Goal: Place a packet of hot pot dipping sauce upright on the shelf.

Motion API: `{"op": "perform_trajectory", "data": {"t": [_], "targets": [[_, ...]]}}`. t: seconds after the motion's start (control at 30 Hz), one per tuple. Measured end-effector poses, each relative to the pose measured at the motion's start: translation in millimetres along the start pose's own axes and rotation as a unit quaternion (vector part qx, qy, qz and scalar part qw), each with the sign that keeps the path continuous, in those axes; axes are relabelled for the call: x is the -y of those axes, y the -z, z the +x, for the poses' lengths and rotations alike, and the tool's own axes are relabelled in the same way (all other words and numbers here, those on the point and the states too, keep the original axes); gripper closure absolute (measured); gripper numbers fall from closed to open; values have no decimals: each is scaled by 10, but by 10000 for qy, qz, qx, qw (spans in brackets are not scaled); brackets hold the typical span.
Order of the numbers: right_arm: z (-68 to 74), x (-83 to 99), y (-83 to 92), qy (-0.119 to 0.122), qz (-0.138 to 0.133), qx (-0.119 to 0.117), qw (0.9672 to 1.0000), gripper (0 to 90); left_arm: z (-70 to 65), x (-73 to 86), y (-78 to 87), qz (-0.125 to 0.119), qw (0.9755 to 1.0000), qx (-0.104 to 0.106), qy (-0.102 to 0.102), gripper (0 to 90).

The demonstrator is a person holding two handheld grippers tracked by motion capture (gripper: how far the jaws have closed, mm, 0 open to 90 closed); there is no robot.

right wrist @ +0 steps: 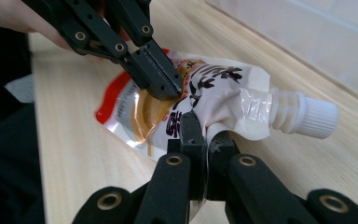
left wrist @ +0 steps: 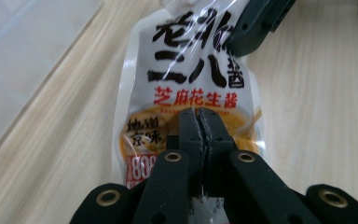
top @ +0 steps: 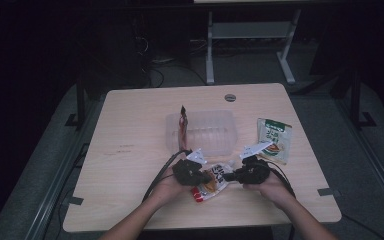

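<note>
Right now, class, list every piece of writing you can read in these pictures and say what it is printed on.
"芝麻花生酱", in red, on the spouted sauce pouch.
"地道京味", at the pouch's lower left.
Large black brush characters on the pouch: partly hidden, not surely readable.
Red number starting "80": cut off.
Green packet: print too small to read.

On the pale wood-grain counter (top: 130, 145), two forearms come in from the near edge, each hand holding a black gripper. The left gripper (top: 206, 176) and the right gripper (top: 229, 176) meet at a white, orange and red printed sauce pouch (top: 211, 186) that lies near the front edge, one gripper at each side of it. Behind them sits a clear, shallow plastic tray (top: 202, 131), with a thin reddish-brown stick-shaped packet (top: 182, 125) leaning at its left end. To the right of the tray lies a green and white flat sachet (top: 274, 139).
</note>
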State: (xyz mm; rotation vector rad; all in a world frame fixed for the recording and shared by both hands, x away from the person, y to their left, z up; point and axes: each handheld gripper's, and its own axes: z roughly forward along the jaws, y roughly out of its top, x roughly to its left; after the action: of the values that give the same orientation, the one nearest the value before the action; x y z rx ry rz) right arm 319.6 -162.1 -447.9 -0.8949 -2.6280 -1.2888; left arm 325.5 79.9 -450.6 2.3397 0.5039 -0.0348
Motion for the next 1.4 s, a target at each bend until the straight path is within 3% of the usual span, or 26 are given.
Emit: {"op": "perform_trajectory", "data": {"t": [0.2,0.4,0.6,0.77,0.97,1.1,1.4], "targets": [[30,-30,75,39,-195,-223,9996,886,-7,53,166,26,10000,10,-28,888],[77,-80,129,179,-398,-425,9981,889,62,94,241,-17,9999,-19,104,898],[125,-168,213,310,-874,-813,9924,891,84,100,225,-5,9998,-68,192,897],[174,-225,232,438,-1079,-1011,9880,891,18,42,118,-77,9998,104,120,898],[208,-243,230,489,-1125,-1095,9864,891,-107,-47,1,-56,9997,232,-109,898],[234,-248,237,556,-1107,-1075,9864,891,-145,-78,-10,-33,9996,203,-205,898],[202,-236,303,525,-1218,-983,9863,891,-87,-6,167,-81,9997,231,-40,857]]}}
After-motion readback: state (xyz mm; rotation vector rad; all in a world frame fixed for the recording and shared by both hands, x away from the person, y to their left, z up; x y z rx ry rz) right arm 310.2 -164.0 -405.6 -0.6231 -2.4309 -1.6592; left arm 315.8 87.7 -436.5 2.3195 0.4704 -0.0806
